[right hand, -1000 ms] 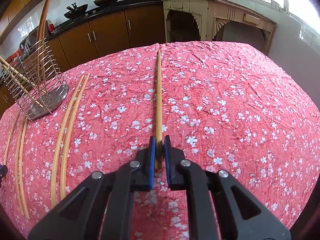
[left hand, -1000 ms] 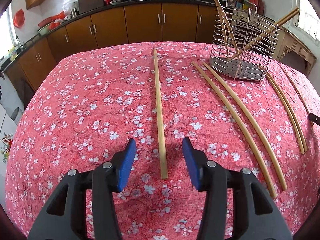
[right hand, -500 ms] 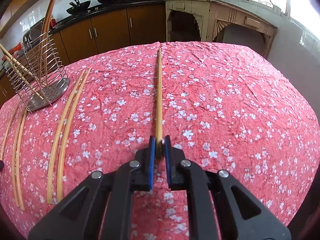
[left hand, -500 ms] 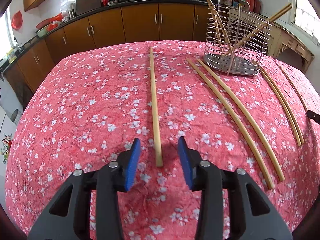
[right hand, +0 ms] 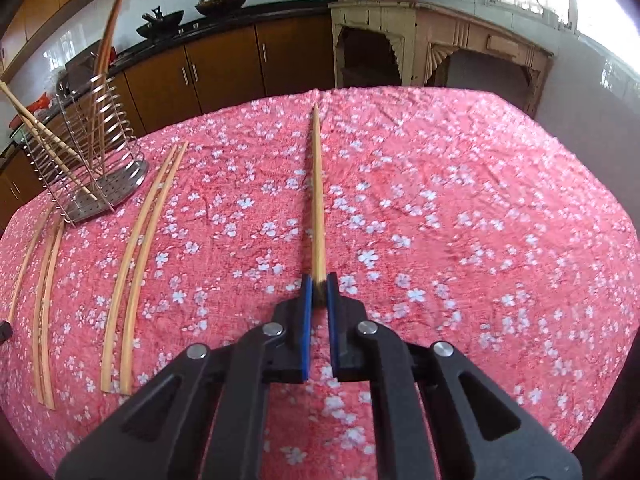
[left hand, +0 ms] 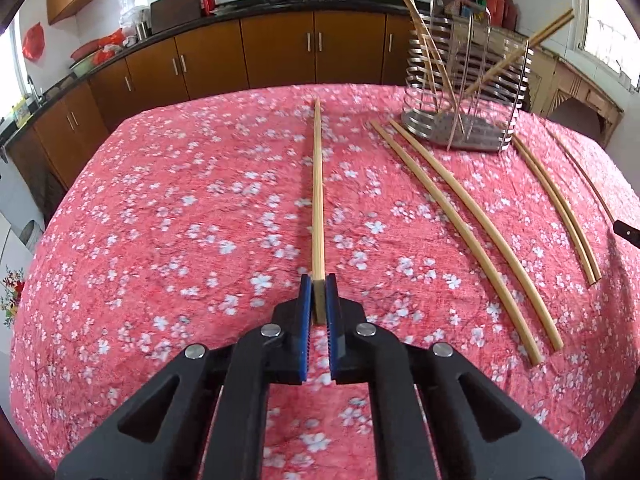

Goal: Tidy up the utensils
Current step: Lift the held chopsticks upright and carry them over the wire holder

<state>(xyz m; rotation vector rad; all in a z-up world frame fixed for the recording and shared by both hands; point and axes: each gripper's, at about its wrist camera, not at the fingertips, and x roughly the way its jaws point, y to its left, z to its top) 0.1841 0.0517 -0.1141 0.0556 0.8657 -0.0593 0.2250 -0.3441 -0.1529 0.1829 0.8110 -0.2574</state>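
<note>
Between the blue pads of our left gripper (left hand: 319, 292), just closed, one pale chopstick (left hand: 318, 200) is pinched, left of the wire holder (left hand: 466, 92). Our right gripper (right hand: 319, 290) clamps another chopstick (right hand: 317, 200), right of the holder, with open tablecloth (right hand: 460, 220) beyond.

Black grippers (left hand: 319, 294) — blue pads (left hand: 305, 308), 4 silver rivets.

We cannot read any text, label, brand, number or sign in either view. The red packages and bottles on the far dark counter (left hand: 256, 4) are too small and blurred for us to make out letters.
</note>
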